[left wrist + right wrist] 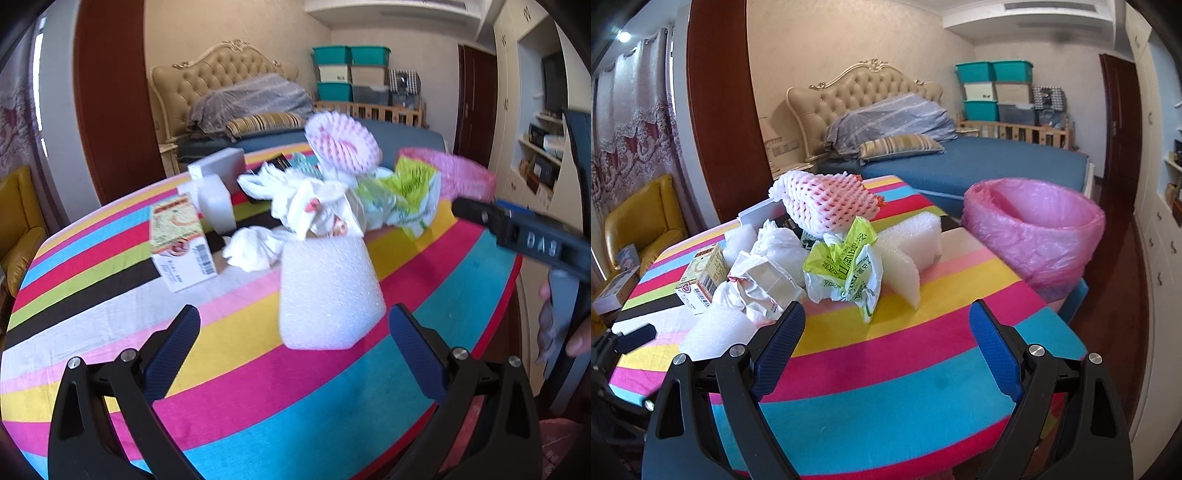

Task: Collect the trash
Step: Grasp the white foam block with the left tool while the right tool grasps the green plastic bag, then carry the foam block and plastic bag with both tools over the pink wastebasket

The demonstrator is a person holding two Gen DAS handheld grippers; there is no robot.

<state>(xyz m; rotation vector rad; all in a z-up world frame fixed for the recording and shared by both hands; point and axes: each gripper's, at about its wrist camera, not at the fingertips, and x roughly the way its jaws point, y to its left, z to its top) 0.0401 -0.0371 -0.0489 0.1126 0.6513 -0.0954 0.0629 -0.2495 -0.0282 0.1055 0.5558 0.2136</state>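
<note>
Grippers in our two hands hang low over a striped tablecloth (pixel 886 354), each with blue-padded fingers spread wide and nothing between them. We hold the left gripper (pixel 293 345) level above the near edge of the cloth, pointing at a white foam block (pixel 327 291) that stands just beyond its fingertips, apart from both pads. We keep the right gripper (pixel 886 334) at the same low height, angled toward the centre of the heap, its left pad close beside crumpled white paper (pixel 764 284) and a second piece of white foam (pixel 716 332); from the left wrist camera we see its black body reaching in from the right edge, with our fingers wrapped around the handle.

Trash lies heaped across the middle of the table. A crumpled yellow-green plastic bag (pixel 846 266) sits at the front of the pile, touching a white foam slab (pixel 908 251) on its right. A pink-and-white foam fruit net (pixel 827 206) rests on top of the heap. A small printed carton (pixel 181 240) lies at the left of the pile, beside more wadded tissue (pixel 255 247). A bin lined with a pink bag (pixel 1034 229) stands open at the table's far right edge, near the heap but not touching it. Behind it all we see a bed with a tufted headboard (pixel 864 92).
</note>
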